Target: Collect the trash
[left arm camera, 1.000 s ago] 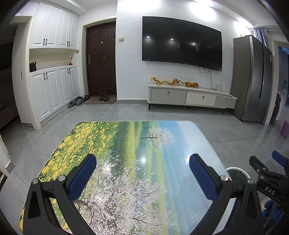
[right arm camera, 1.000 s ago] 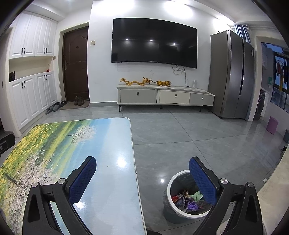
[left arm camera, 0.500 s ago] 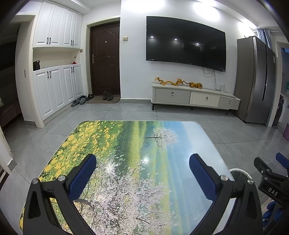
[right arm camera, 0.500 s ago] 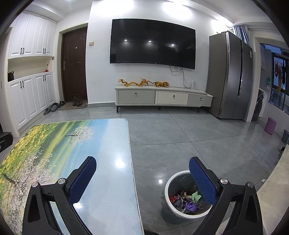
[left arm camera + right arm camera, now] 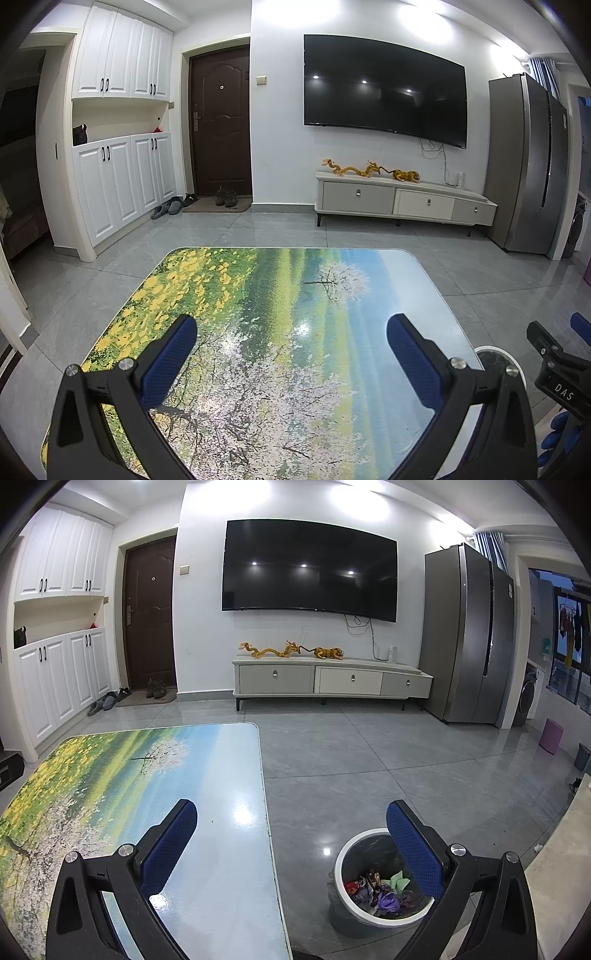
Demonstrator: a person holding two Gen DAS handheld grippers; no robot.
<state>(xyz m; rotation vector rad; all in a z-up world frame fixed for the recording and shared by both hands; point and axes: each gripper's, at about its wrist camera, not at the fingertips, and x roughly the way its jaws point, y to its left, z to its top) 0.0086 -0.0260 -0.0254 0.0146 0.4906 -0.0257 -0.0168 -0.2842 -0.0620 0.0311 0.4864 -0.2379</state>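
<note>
A white-rimmed trash bin (image 5: 347, 856) stands on the grey floor right of the table and holds several colourful wrappers (image 5: 380, 891). Its rim also shows in the left wrist view (image 5: 495, 352). My left gripper (image 5: 291, 343) is open and empty above the table (image 5: 280, 295) with a printed landscape top. My right gripper (image 5: 291, 823) is open and empty above the table's right edge (image 5: 236, 775), with its right finger over the bin. The right gripper also shows at the right edge of the left wrist view (image 5: 557, 373). No trash shows on the table.
A TV (image 5: 310, 568) hangs over a low cabinet (image 5: 332, 681) on the far wall. A fridge (image 5: 469, 635) stands at the right, white cupboards (image 5: 122, 170) and a dark door (image 5: 221, 125) at the left. A purple stool (image 5: 551, 734) is at far right.
Both views have tilted up and pulled back slightly, so the room sits a little higher and farther. Both grippers stay open and empty.
</note>
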